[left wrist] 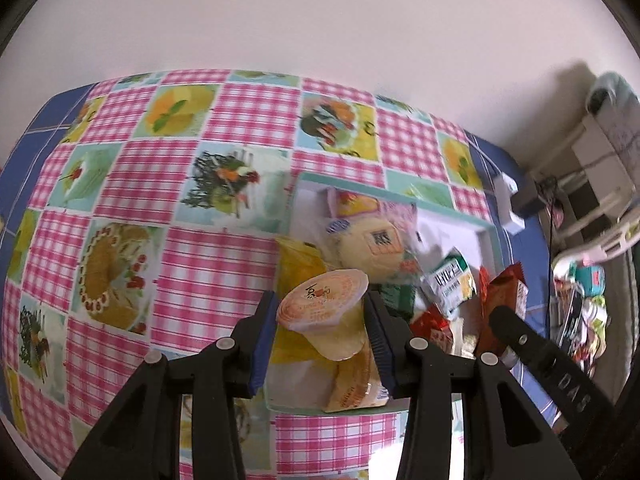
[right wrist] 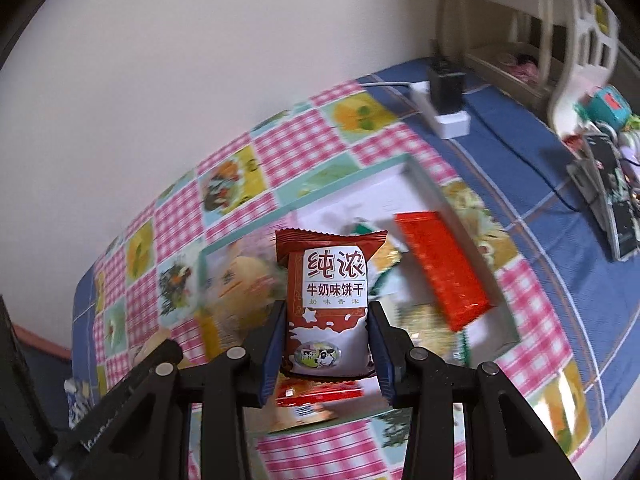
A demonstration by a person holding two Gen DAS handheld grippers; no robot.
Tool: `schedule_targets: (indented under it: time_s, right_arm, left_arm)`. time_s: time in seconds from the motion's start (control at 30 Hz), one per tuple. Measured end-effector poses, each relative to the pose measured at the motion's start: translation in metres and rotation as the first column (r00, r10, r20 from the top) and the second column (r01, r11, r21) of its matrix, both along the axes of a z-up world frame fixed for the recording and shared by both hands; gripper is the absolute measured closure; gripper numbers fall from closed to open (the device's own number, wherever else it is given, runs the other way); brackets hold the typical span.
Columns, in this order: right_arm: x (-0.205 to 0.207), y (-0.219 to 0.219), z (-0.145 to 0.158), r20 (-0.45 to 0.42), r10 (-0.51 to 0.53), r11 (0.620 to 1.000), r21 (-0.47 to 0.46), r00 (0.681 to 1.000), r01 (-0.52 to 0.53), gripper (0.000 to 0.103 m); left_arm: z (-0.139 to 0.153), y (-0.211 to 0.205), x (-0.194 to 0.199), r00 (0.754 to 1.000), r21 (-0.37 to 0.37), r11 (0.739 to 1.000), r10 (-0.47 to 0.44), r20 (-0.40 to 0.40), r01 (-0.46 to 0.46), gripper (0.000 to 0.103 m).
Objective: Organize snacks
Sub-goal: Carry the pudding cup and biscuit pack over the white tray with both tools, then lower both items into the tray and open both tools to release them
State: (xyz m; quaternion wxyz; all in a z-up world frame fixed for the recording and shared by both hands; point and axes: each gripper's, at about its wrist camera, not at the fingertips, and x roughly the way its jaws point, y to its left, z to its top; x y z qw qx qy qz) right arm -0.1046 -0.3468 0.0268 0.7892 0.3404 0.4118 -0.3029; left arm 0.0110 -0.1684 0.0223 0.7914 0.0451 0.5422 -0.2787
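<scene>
Left gripper (left wrist: 322, 312) jaws clamped a clear plastic jelly cup with orange foil lid (left wrist: 326, 306), right gripper (right wrist: 326, 320) jaws gripped a red-and-white milk biscuit packet (right wrist: 327, 300), both above the white snack tray with teal rim (left wrist: 440, 214) on the checked tabletop (left wrist: 200, 264)

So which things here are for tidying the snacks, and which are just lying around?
For the job:
- jelly cup in the left tool
- milk biscuit packet in the right tool
- tray with its other snacks
- red packet

Just lying about:
- white power strip
- black charger
- checked tablecloth
</scene>
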Motion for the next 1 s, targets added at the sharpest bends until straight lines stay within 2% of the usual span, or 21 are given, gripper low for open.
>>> schedule_targets:
  time_s: [0.27, 0.5, 1.0]
  right_arm:
    - [-0.011, -0.016, -0.012, -0.038, -0.039, 0.999, 0.016, 0.999, 0.04, 0.061]
    - [-0.005, -0.018, -0.021, -0.044, -0.014, 1.0, 0.023, 0.999, 0.015, 0.061]
    - [0.005, -0.023, -0.032, -0.071, 0.002, 1.0, 0.018, 0.997, -0.001, 0.061]
  left_arm:
    - [-0.009, -0.022, -0.011, 0.997, 0.017, 0.997, -0.074, 0.032, 0.073, 0.057]
    - [-0.018, -0.03, -0.009, 0.996, 0.01, 0.996, -0.084, 0.018, 0.084, 0.057]
    - [-0.031, -0.046, -0.011, 0.994, 0.055, 0.993, -0.106, 0.022, 0.105, 0.057]
